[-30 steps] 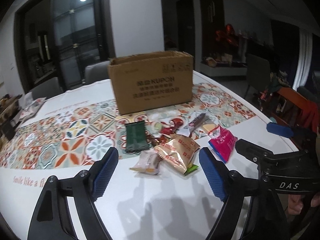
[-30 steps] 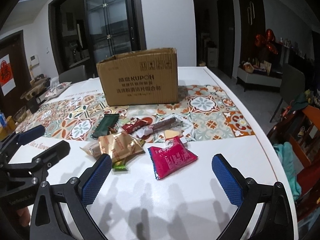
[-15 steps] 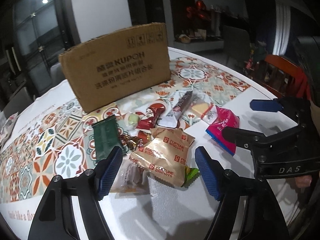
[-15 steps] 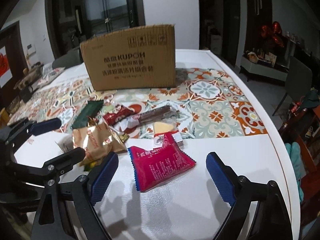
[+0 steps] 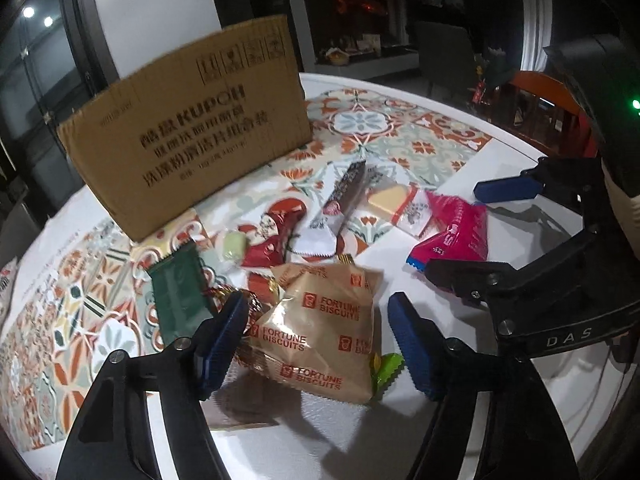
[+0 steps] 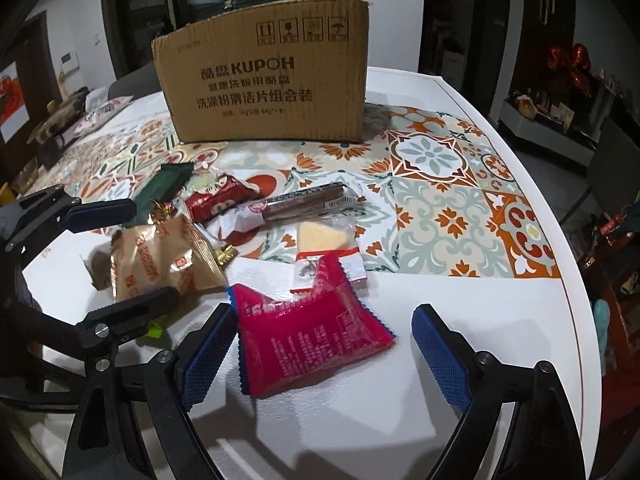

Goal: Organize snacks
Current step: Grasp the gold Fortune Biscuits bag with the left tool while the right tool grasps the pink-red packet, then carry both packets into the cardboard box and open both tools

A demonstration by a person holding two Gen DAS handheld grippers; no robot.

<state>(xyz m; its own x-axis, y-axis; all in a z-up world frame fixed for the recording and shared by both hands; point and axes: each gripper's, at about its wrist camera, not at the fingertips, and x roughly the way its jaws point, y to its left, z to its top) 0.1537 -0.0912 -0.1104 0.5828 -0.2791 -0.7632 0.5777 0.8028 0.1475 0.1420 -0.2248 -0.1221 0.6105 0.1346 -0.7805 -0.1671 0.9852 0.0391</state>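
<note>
Both tools lowering toward snacks, jaws closing.
Left tool [image 5: 316, 344] straddling biscuit packet [image 5: 320, 332], right tool [image 6: 320, 352] straddling pink packet [image 6: 308, 332]; neither gripping, both apart.

Bare table [image 6: 460, 280] surface lies open along the near and right edges. The snack pile [image 5: 312, 264] and the cardboard box [image 6: 264, 76] behind it block the table's middle.

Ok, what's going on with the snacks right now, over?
Left tongs open, closing around biscuit bag. Right tongs open, closing around pink pack. Box waiting behind. Nothing blocking.
</note>
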